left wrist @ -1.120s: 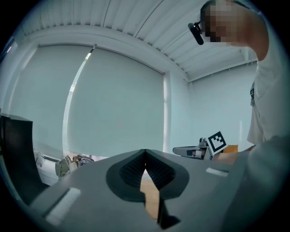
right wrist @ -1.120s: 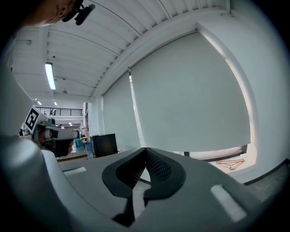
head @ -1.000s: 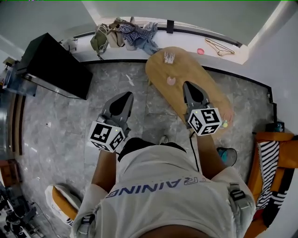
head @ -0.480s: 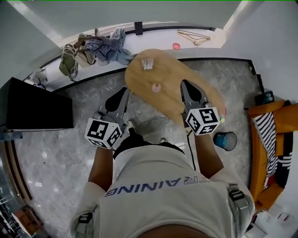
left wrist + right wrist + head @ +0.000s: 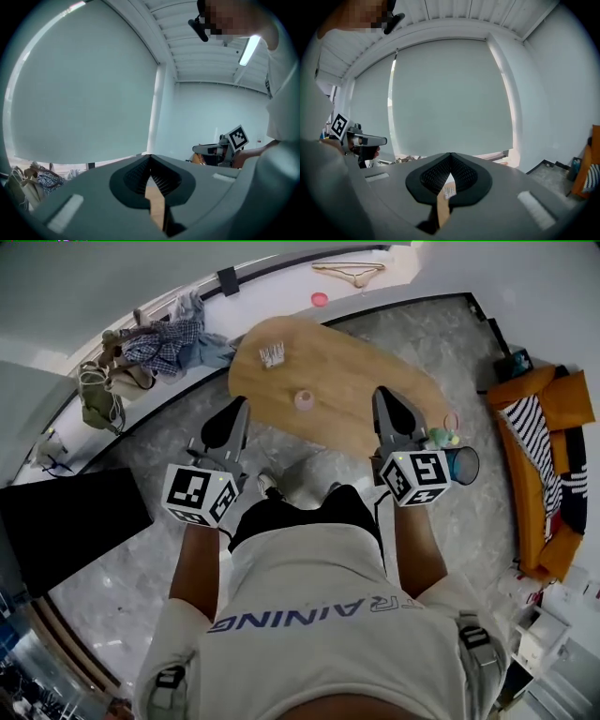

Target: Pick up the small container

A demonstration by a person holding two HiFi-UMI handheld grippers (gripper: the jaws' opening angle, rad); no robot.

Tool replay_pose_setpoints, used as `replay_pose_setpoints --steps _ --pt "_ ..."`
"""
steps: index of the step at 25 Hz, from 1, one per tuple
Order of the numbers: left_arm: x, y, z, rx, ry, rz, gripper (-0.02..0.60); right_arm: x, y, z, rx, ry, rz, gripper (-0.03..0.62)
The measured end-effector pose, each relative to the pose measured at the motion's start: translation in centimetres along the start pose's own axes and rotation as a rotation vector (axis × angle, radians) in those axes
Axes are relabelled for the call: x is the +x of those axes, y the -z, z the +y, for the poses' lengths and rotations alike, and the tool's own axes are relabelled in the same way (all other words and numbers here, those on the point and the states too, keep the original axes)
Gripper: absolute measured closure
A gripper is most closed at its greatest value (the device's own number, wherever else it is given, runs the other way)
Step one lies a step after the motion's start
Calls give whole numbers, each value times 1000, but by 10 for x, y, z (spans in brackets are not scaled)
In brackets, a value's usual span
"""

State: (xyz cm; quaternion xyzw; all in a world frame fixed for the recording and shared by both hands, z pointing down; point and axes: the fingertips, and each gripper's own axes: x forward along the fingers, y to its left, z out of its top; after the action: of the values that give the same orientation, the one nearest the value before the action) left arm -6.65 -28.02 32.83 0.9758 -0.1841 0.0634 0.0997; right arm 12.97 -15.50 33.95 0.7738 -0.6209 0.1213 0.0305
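Two grippers up, both empty. Your left gripper, left of centre in the head view: jaws pressed together, and its own view shows only a sliver of wood through the slit behind the pads. Your right gripper, right of centre: jaws likewise closed tip to tip, nothing between them.

Small pink round container sits on the oval light-wood table, upper centre of the head view. As framed it lies between the two gripper tips and touches neither. Small clear ribbed object stands at the table's upper-left end, apart from the container.

Heap of checked and olive clothing lies on the white ledge, upper left. Wooden hanger and flat pink dish lie near the top edge. Blue round bin stands on the grey marble floor, just right of your right gripper. Orange sofa with a striped cushion is at the right edge.
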Motion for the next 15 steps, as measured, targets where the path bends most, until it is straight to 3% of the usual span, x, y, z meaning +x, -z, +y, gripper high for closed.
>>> replay_pose_setpoints --steps 4,15 --pt "12 9 5 -23 -1 20 581 1 3 -20 9 36 12 577" --pt "56 0 -16 15 -79 50 581 19 -2 -74 31 -22 -2 577"
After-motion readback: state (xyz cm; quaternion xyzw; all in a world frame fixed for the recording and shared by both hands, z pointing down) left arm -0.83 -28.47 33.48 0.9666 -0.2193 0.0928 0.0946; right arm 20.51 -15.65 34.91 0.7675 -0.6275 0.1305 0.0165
